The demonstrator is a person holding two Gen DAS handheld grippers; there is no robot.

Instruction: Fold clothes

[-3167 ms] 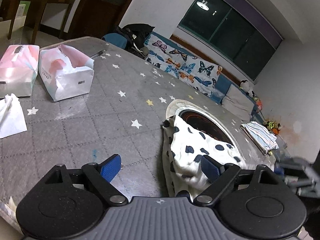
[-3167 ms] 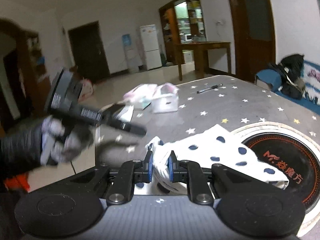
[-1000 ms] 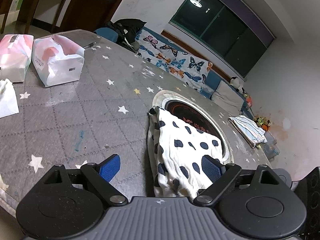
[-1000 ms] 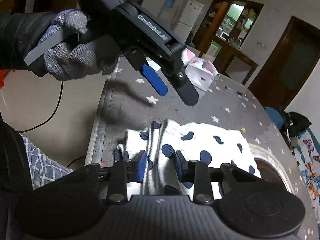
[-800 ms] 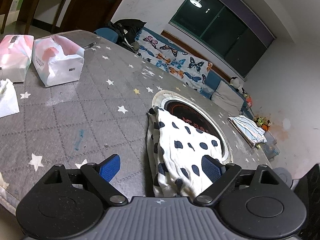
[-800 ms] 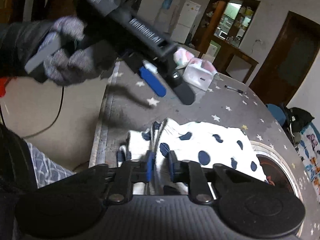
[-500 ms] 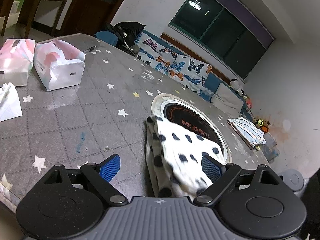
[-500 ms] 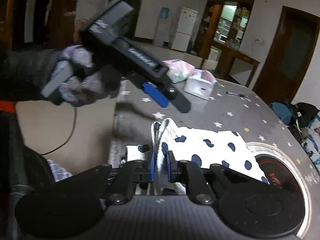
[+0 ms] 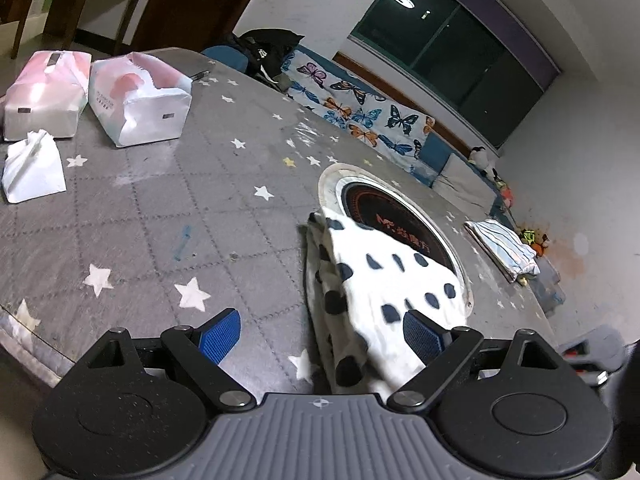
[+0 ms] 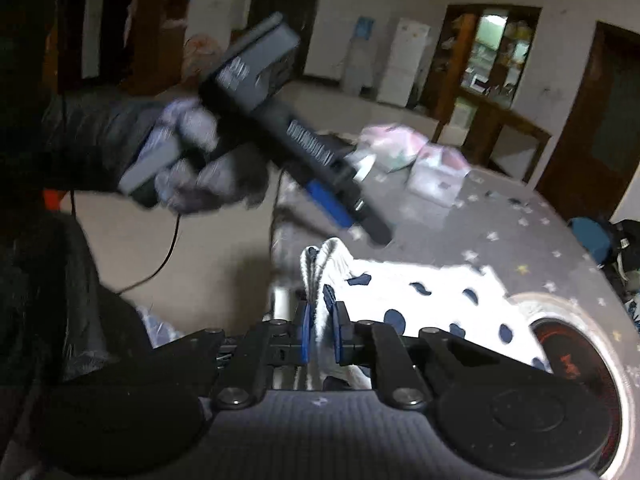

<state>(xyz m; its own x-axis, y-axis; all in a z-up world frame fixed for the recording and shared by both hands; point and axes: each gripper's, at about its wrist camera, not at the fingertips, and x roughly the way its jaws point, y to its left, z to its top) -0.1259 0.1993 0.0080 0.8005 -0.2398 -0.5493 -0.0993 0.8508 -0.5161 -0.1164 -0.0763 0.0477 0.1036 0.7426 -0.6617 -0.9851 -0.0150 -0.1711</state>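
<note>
Left wrist view. Left claw (image 9: 322, 332) released, blue pads (image 9: 219, 334) spread wide, nothing gripped. Poised above the near edge of the grey star-patterned table (image 9: 168, 208). White garment with dark blue spots (image 9: 380, 280) lying on the table, its far end overlapping the rim of the round inset burner (image 9: 394, 220), its near end rising blurred past the right-hand pad toward the lower edge of the frame. Two pink-and-white tissue packs (image 9: 136, 100) at the far left of the table, crumpled white tissue (image 9: 32, 168) just beside them. Folded striped cloth (image 9: 502, 246) at the far right edge of the table. Butterfly-print cover (image 9: 360, 116) on the sofa behind.

Right wrist view. Right claw (image 10: 321, 334) clenched on a bunched fold of the spotted garment (image 10: 424, 292), jaws having just been closing on it; fold standing upright between the pads, raised off the table (image 10: 500, 232). Remainder of the garment trailing right toward the burner (image 10: 572, 356). Left claw (image 10: 352, 216) visible above, blurred, held in a gloved hand (image 10: 192, 164), clear of the garment. Tissue packs (image 10: 436, 168) beyond.
</note>
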